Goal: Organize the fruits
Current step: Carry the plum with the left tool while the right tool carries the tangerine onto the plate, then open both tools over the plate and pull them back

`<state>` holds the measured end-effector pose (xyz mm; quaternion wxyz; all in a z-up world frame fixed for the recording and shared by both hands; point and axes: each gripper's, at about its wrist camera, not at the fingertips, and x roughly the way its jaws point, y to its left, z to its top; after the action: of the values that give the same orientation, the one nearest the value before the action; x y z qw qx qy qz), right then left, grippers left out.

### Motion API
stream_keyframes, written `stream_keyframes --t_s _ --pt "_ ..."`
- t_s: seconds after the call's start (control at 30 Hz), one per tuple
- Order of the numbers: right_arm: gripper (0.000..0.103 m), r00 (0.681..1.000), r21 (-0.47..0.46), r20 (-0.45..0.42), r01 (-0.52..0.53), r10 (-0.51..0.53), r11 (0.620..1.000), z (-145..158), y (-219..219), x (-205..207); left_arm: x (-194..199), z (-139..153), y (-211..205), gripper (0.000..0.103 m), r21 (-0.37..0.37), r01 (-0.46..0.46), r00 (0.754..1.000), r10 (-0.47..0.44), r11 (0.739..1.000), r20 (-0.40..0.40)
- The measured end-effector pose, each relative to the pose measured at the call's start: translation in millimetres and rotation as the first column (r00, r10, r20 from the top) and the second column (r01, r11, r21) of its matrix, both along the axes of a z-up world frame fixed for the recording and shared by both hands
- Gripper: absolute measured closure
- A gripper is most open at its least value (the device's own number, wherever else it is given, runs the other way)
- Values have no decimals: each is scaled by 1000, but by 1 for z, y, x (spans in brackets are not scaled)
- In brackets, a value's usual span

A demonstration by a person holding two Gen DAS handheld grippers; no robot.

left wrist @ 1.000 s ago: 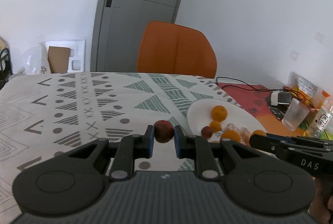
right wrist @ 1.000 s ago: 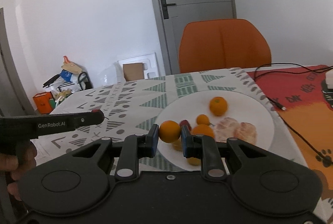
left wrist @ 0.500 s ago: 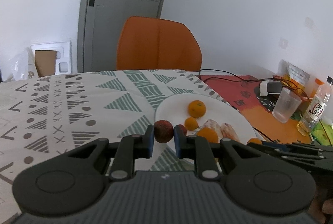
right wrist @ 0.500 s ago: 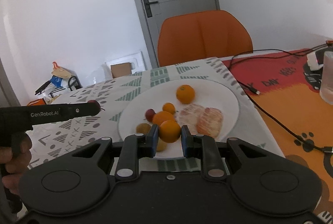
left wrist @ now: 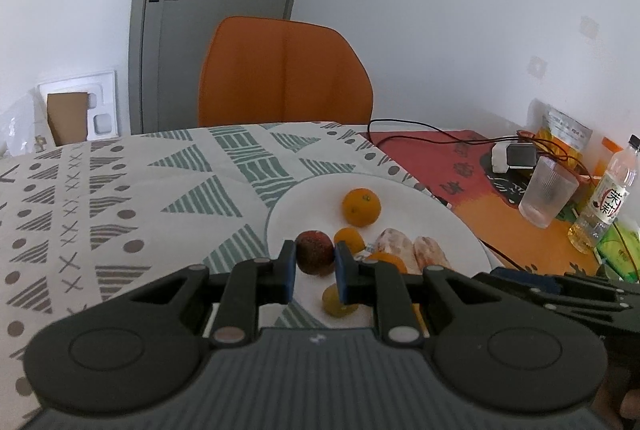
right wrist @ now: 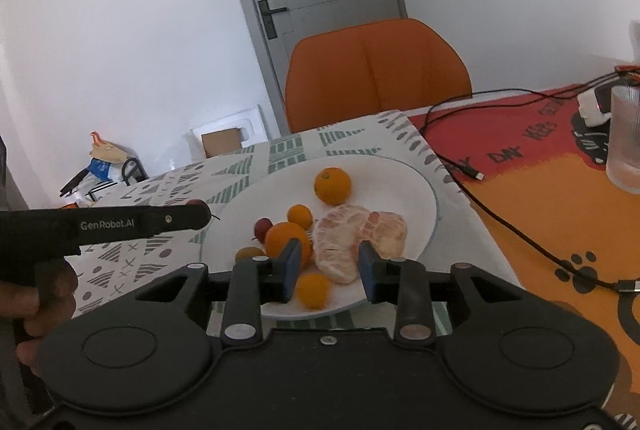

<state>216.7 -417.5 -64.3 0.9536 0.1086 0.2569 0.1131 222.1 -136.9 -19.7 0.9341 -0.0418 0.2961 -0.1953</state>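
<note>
A white plate point(left wrist: 432, 226) point(right wrist: 416, 190) on the patterned tablecloth holds oranges, peeled citrus pieces point(right wrist: 352, 238), a small red fruit point(right wrist: 262, 227) and a green-yellow fruit point(right wrist: 249, 254). My left gripper point(left wrist: 315, 270) is shut on a dark red fruit point(left wrist: 315, 257) above the plate's near left rim. My right gripper point(right wrist: 329, 272) is open above the plate's near edge; a small orange point(right wrist: 313, 289) lies on the plate just below its fingers. The left gripper shows from the side in the right wrist view point(right wrist: 192, 216).
An orange chair point(left wrist: 284, 70) stands behind the table. To the right, on a red-orange mat point(right wrist: 540, 182), are a ribbed glass point(left wrist: 548, 190), a bottle point(left wrist: 604, 202), a charger and cables point(right wrist: 480, 174). A grey door is behind.
My right gripper has opened and let the small orange go onto the plate's near edge. My left gripper has moved right, carrying the red fruit over the plate.
</note>
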Motion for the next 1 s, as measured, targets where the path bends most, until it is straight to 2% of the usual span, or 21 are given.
stream_keyframes --t_s 0.17,0.3,0.53,0.6,0.83,1.0 --pt "69 1000 0 -8 6 -6 1000 -2 0 2 8 -5 -7 84 12 3 1000 -3 1000 -7" --pt "63 1000 7 -8 10 -10 1000 -3 -4 1 11 -4 -10 81 23 -25 1000 25 999 -4" --pt "59 1000 22 -9 7 -7 1000 -3 -5 -1 6 2 -6 78 36 -47 999 47 998 -9" --pt "54 1000 23 -6 4 -4 1000 -2 -4 -1 3 2 -4 76 43 -52 999 52 998 -10" --pt "46 1000 27 6 -6 6 1000 2 0 -6 -8 8 7 54 43 -87 996 87 995 7" --pt "32 1000 36 7 -8 8 999 4 3 -8 -17 13 16 32 42 -120 993 120 992 17"
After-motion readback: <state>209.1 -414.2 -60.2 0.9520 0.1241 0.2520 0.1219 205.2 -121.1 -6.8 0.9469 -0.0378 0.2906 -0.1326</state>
